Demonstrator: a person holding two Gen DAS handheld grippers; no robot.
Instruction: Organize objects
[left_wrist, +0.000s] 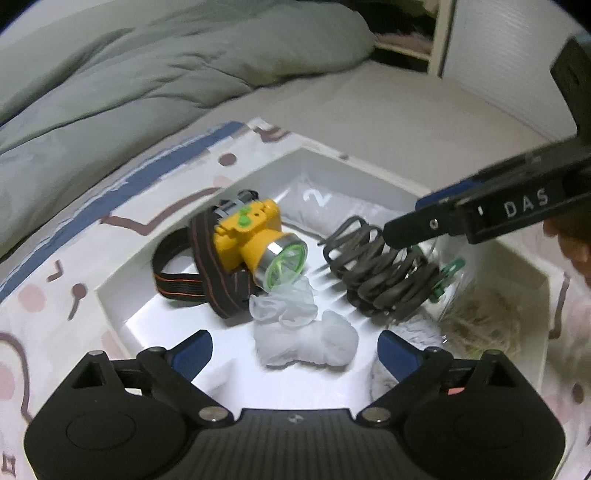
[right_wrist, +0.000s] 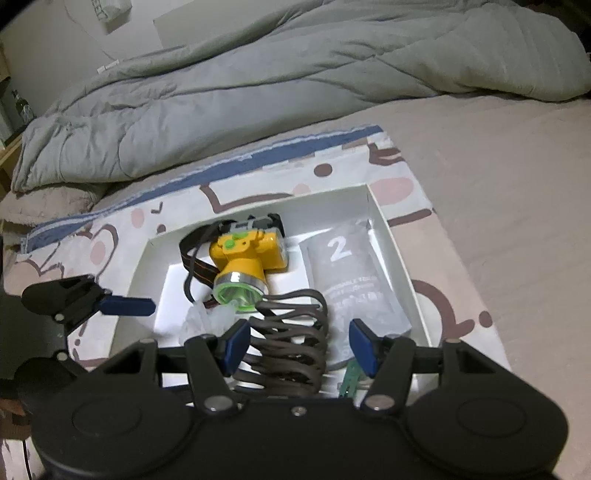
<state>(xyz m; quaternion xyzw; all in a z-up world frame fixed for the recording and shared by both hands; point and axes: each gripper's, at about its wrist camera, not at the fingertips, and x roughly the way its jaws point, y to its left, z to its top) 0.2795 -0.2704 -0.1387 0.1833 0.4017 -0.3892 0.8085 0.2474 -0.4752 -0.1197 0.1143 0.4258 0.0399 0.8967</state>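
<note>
Crumpled translucent plastic glove (left_wrist: 303, 341) is sitting under the wide-apart left claw (left_wrist: 295, 354); right claw (right_wrist: 299, 345) is straddling the brown coiled cord (right_wrist: 291, 347), grip unclear; white box (right_wrist: 388, 221) is looking mostly packed.

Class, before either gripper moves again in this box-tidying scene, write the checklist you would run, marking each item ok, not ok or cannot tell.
1. Left gripper open, nothing between its pads: ok.
2. Right gripper straddles the brown coil: ok.
3. Both right pads pressing the coil: not ok, a gap shows on one side.
4. Yellow headlamp inside the white box: ok.
5. Coil free of the green clip: cannot tell.
</note>
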